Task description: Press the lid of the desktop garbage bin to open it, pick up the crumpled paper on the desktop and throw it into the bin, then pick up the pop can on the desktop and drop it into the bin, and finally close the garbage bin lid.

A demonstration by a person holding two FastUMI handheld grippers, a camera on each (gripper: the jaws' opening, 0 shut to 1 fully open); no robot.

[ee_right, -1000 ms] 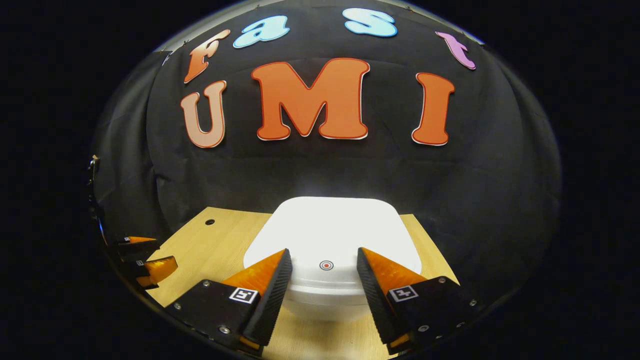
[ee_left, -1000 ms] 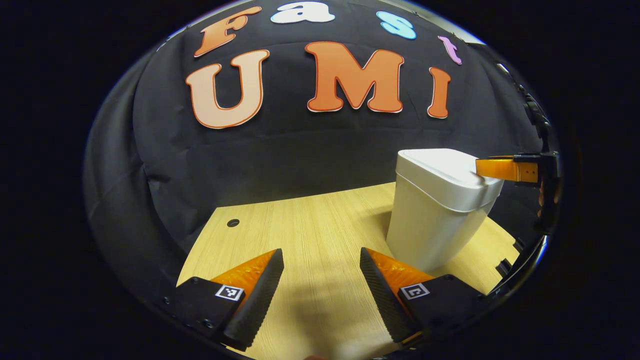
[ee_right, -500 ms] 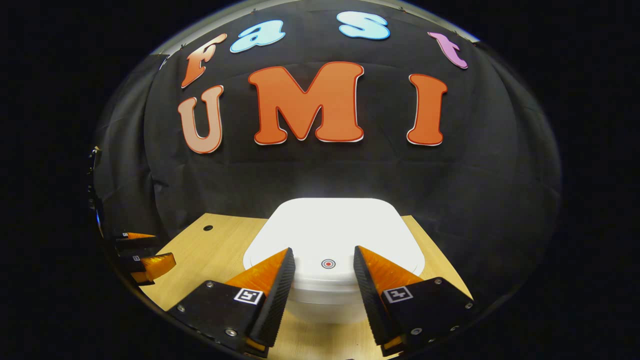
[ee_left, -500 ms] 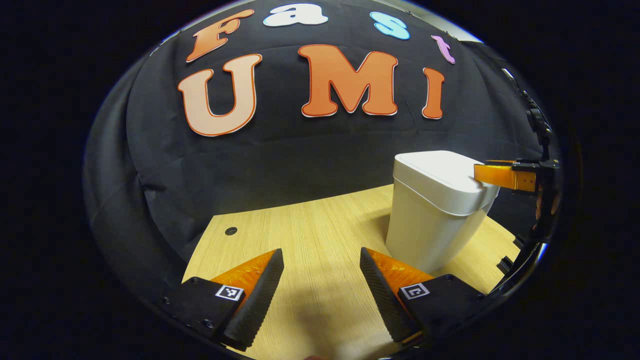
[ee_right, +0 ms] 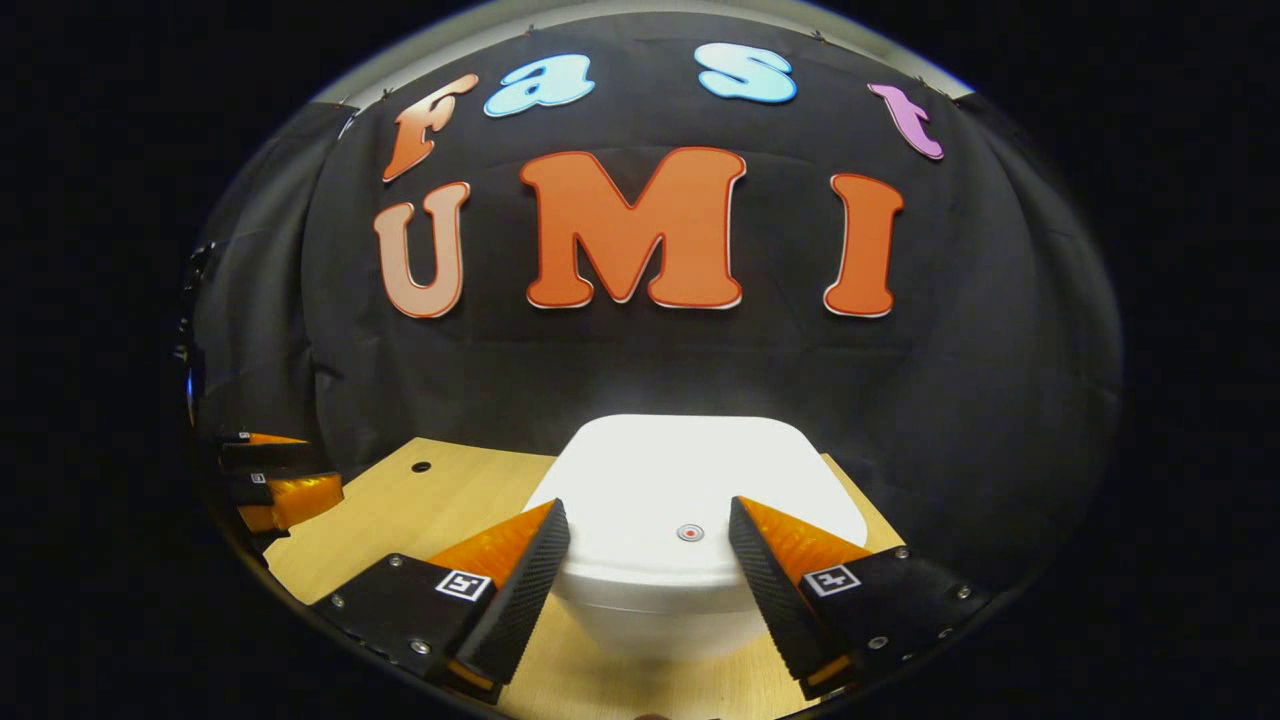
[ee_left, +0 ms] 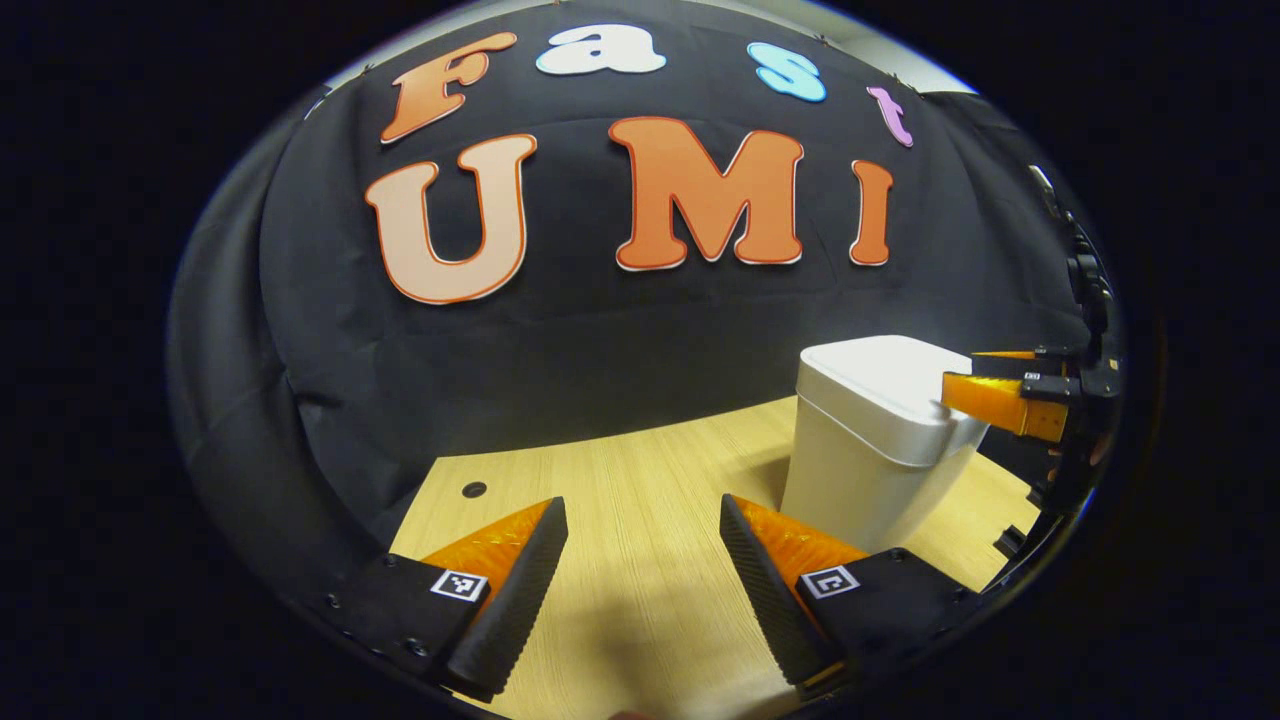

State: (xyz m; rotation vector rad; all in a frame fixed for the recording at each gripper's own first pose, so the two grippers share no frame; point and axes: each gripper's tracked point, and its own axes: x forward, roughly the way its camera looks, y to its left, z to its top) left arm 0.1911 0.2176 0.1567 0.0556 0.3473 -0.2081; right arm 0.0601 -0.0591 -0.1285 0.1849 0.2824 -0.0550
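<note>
The white garbage bin (ee_left: 865, 470) stands on the wooden desktop (ee_left: 640, 480), its lid (ee_right: 700, 480) down and flat. A small red dot (ee_right: 690, 533) marks the lid near its front edge. My right gripper (ee_right: 650, 590) hovers open just over that front edge, one finger on each side of the dot. In the left gripper view the right gripper (ee_left: 1000, 400) reaches in from the right, its fingertip level with the lid's rim; I cannot tell if it touches. My left gripper (ee_left: 645, 590) is open over bare desktop, left of the bin, holding nothing.
A small round hole (ee_left: 474, 490) sits in the desktop near its far left corner. The black cloth wall rises right behind the bin. In the right gripper view the left gripper (ee_right: 280, 490) shows at the far left edge.
The right gripper's fingers have spread wider around the red dot. The left gripper's view has tilted up and drawn back a little. The lid has stayed down.
</note>
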